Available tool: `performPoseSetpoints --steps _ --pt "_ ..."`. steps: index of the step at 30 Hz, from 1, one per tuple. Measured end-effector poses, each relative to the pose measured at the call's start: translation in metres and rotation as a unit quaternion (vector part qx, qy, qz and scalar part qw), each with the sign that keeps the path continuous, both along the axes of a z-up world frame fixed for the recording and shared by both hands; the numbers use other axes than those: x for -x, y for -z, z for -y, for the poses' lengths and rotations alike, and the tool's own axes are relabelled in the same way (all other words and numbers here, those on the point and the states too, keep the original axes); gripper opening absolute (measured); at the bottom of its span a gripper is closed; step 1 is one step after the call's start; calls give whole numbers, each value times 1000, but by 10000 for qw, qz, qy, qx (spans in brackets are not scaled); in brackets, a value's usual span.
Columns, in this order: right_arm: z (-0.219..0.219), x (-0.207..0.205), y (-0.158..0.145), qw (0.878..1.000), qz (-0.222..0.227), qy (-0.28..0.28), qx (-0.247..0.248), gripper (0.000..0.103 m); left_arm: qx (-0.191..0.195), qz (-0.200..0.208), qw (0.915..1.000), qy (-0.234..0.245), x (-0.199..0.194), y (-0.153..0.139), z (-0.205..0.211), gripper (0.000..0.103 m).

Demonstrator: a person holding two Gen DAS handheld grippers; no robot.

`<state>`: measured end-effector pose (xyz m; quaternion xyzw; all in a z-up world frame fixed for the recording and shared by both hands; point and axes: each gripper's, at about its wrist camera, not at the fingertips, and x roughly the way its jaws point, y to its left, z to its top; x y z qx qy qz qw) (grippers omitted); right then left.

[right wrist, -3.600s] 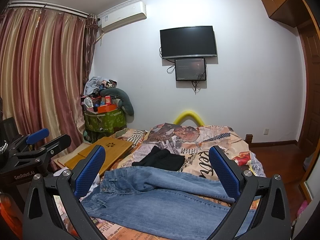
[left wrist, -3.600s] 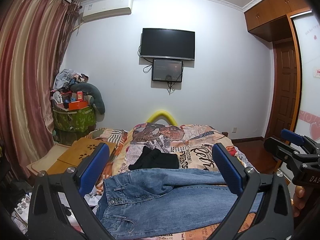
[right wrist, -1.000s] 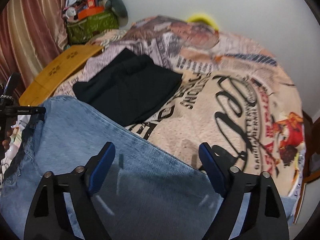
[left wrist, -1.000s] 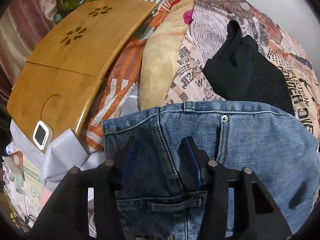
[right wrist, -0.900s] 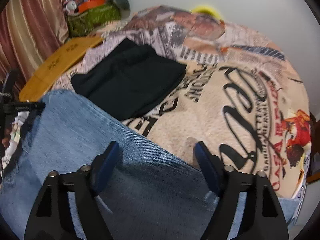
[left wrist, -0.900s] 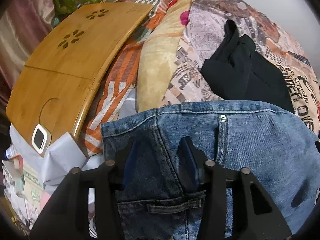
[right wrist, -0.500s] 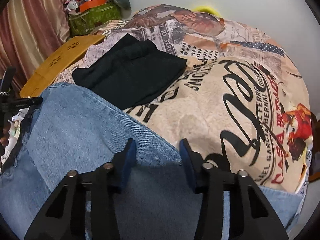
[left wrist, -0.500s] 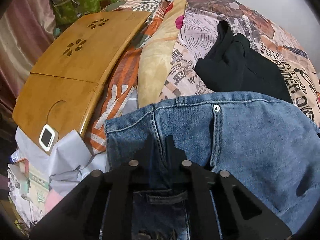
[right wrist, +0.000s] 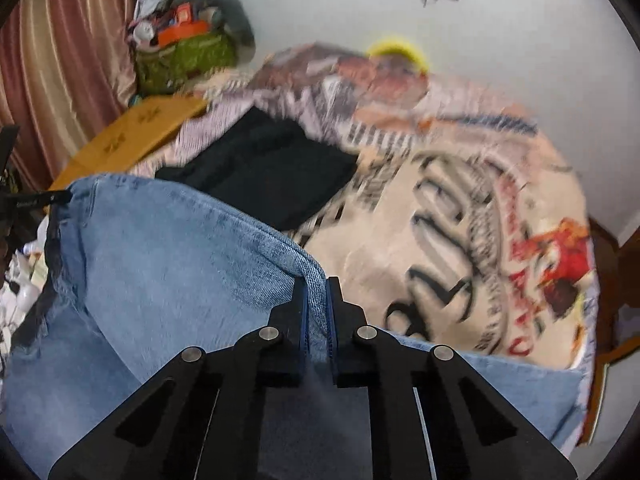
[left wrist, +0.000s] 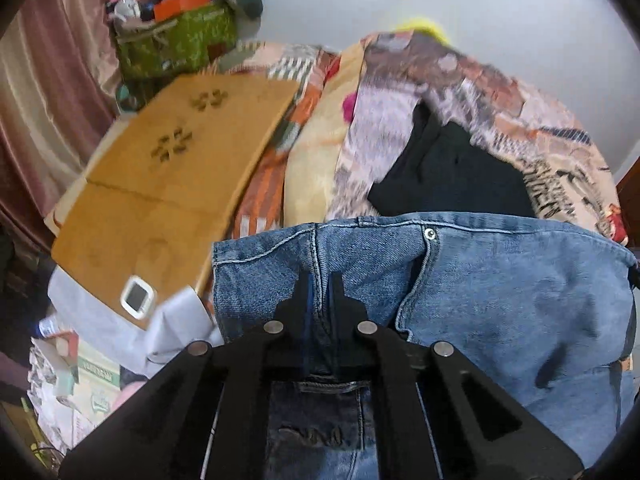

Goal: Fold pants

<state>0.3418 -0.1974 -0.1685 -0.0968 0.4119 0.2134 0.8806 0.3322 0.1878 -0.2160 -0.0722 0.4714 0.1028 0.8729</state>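
Observation:
Blue jeans (left wrist: 500, 280) lie across the near end of a bed. My left gripper (left wrist: 320, 280) is shut on the jeans at the waistband, left of the metal button (left wrist: 430, 233). My right gripper (right wrist: 316, 284) is shut on the far edge of a jeans leg (right wrist: 180, 264), and the cloth is lifted into a ridge there. The left gripper's body shows at the left edge of the right wrist view (right wrist: 36, 202).
A folded black garment (right wrist: 268, 172) lies on the printed bedspread (right wrist: 460, 216) just beyond the jeans. A wooden lap table (left wrist: 168, 172) with a small white device (left wrist: 137, 297) sits left of the bed. A cluttered green box (left wrist: 176, 44) stands by the curtain.
Both grippers have closed fully on the denim, the left at the waistband and the right at the leg edge. Both views have tilted up and the gripped cloth has risen.

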Motion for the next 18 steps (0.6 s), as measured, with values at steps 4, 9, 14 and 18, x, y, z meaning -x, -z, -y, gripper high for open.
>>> performPoseSetpoints --steps 4,9,14,18 --pt "10 16 -26 9996 204 51 -205 7 43 269 9996 101 13 -24 5 6" --pt "17 54 -36 9993 200 -92 -312 7 -41 215 9996 195 35 -23 8 6" --pt "18 97 -37 9985 155 -272 -451 7 153 146 9998 46 61 -10 0 6" --pt "20 127 -33 9979 73 -344 -550 7 304 184 9994 -34 84 -10 -3 6"
